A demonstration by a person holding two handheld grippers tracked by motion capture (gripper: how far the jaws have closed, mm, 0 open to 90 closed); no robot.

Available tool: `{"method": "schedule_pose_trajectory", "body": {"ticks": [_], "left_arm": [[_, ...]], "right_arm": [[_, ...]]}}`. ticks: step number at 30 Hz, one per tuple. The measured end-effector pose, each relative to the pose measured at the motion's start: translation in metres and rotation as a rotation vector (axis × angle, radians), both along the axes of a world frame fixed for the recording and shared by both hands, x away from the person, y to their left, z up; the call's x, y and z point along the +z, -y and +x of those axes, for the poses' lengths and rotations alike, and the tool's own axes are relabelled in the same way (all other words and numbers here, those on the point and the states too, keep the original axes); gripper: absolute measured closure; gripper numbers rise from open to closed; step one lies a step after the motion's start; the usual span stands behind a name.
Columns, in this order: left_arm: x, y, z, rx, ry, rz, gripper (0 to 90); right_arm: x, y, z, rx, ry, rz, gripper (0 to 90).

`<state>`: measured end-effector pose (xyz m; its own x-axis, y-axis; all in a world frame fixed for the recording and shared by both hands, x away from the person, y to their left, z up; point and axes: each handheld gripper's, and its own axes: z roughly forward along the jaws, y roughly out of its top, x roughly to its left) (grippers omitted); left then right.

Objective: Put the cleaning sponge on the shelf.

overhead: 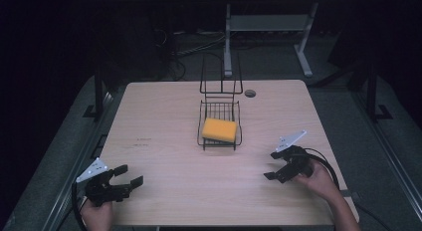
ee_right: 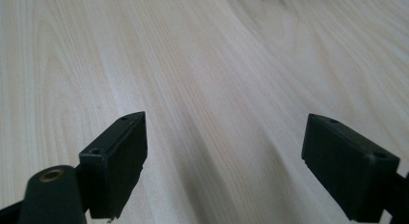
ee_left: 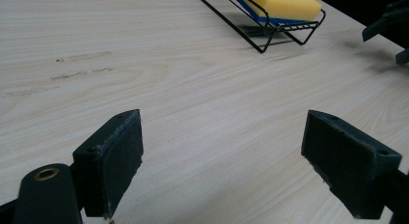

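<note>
A yellow sponge point(overhead: 219, 129) with a blue underside lies in a black wire rack point(overhead: 238, 120) at the middle of the wooden table point(overhead: 164, 121). The left gripper view has the sponge point(ee_left: 282, 4) and rack point(ee_left: 251, 36) at its upper right. My left gripper point(overhead: 129, 174) rests open near the front left corner, nothing between its jaws point(ee_left: 223, 161). My right gripper point(overhead: 272, 165) is open at the front right, jaws wide over bare wood point(ee_right: 224, 163). Its tips appear at the far right edge of the left gripper view point(ee_left: 391, 35).
The rack has a tall wire back point(overhead: 221, 76) rising behind it. A round cable hole point(overhead: 250, 93) sits near the table's far edge. Beyond the table stand a grey metal frame point(overhead: 268, 27) and cables on the floor. Faint marks point(overhead: 143, 140) show left of the rack.
</note>
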<state>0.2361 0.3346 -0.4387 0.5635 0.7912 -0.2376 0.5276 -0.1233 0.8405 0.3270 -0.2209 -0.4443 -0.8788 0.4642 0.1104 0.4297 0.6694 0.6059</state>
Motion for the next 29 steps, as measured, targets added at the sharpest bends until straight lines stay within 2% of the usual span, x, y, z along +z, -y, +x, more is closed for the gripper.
{"method": "schedule_pose_trajectory", "body": {"ticks": [5, 12, 20, 25, 27, 29], "left_arm": [[0.000, 0.000, 0.000, -0.001, -0.002, 0.000, 14.0], [0.000, 0.000, 0.000, 0.000, 0.000, -0.001, 14.1], [0.000, 0.001, 0.000, -0.002, -0.002, 0.002, 14.0], [0.000, 0.001, 0.000, -0.003, -0.001, 0.001, 14.0], [0.000, 0.002, 0.000, -0.003, -0.001, 0.000, 14.0], [0.000, 0.002, 0.001, -0.004, -0.001, 0.004, 14.0]], "right_arm": [[-0.002, 0.003, -0.006, -0.004, -0.006, 0.014, 15.8], [-0.002, 0.005, -0.018, -0.006, 0.008, 0.007, 15.8], [-0.003, 0.010, -0.032, -0.012, 0.025, 0.023, 15.3], [-0.006, 0.009, -0.043, -0.044, 0.038, 0.012, 14.8], [-0.006, 0.009, -0.051, -0.054, 0.042, 0.024, 14.5], [-0.004, 0.009, -0.061, -0.073, 0.066, 0.041, 14.4]]}}
